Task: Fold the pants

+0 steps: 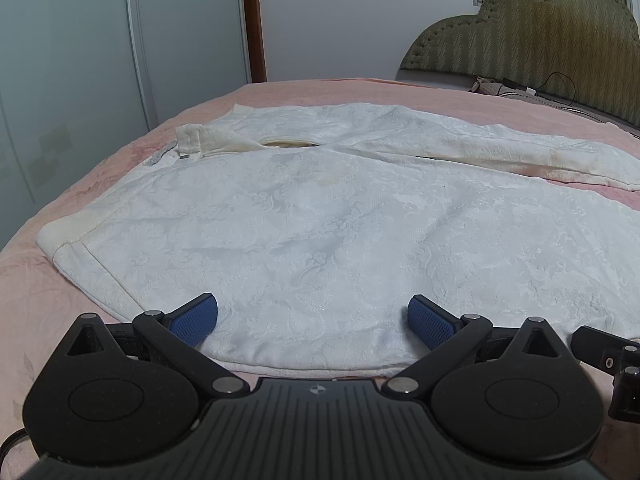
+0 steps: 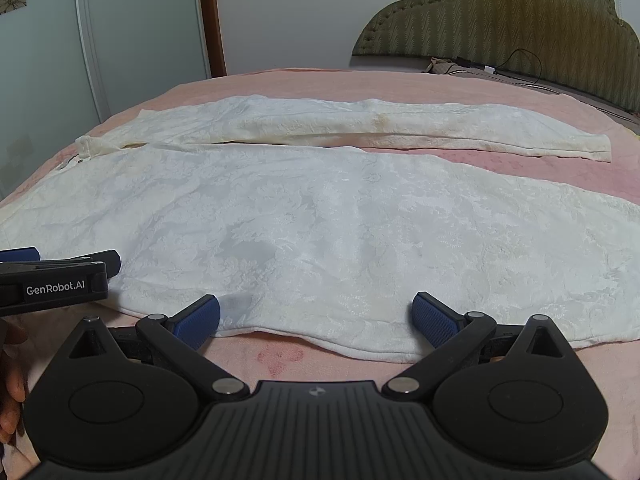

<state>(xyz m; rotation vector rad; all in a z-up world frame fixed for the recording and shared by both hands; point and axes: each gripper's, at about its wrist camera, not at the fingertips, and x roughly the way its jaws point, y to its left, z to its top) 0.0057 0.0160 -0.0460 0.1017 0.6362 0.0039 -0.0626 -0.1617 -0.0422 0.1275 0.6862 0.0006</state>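
Pants: white pants are lying flat on the pink bed, legs parted.
Left gripper: left gripper is hovering low at the near hem, jaws spread wide.
Right gripper: right gripper is sitting beside it, jaws likewise spread, gripping nothing.
Writing: "GenRobot.AI" is showing on the left gripper's side.
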